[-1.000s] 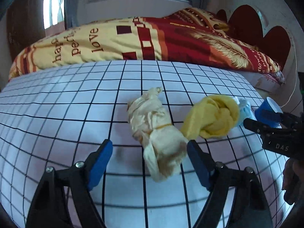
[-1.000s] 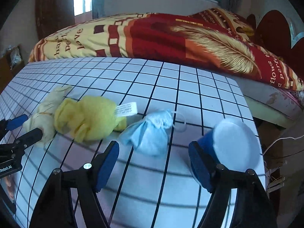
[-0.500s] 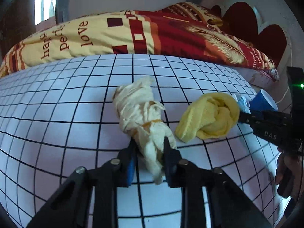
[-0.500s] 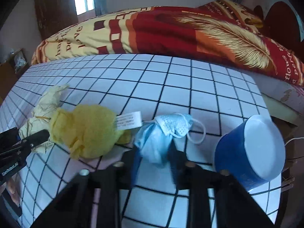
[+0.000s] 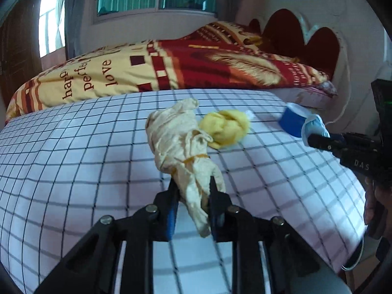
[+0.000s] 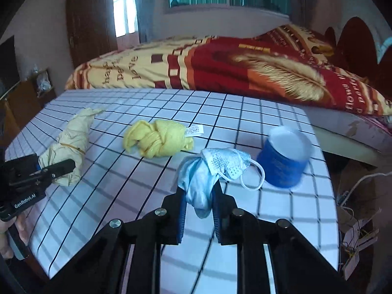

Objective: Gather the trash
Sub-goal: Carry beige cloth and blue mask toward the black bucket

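Cream crumpled paper (image 5: 186, 154), lying free between spread jaws a second ago, is now being clamped and lifted by the left tool (image 5: 193, 196), as the pale blue mask (image 6: 208, 171) is by the right tool (image 6: 198, 196), whose jaws have just been closing. Yellow cloth (image 6: 159, 139) is being left mid-surface (image 6: 245, 112), open grid all around, blue cup (image 6: 284, 164) near the right edge.

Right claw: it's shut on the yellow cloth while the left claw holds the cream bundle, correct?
Not quite. The right wrist view shows the right claw shut on the blue face mask; the yellow cloth lies untouched on the table. The left claw does hold the cream bundle.
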{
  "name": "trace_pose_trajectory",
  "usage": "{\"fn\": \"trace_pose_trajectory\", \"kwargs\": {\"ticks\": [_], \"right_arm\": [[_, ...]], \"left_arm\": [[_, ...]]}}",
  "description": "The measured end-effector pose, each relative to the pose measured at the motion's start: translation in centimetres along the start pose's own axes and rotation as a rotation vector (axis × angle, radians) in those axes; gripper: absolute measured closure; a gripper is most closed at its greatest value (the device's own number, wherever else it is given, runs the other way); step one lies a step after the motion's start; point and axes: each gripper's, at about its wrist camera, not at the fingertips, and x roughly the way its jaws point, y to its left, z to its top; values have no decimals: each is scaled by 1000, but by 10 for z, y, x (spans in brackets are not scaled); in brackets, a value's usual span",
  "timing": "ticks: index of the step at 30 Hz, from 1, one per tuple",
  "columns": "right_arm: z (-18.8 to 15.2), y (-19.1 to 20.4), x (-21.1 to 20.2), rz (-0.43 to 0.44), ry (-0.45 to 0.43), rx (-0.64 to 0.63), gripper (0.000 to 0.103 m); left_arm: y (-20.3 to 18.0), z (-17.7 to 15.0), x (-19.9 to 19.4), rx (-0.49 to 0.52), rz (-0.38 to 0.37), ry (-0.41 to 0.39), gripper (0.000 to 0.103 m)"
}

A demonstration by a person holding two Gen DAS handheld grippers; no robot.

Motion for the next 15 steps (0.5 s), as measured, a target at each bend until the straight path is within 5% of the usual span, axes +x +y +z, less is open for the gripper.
{"fn": "trace_pose_trajectory", "kwargs": {"ticks": [15], "right_arm": [[-115,-31,-143,-116,-69,23,83]], "left_arm": [[-96,-52,-57,56,-103,-23,80]]}}
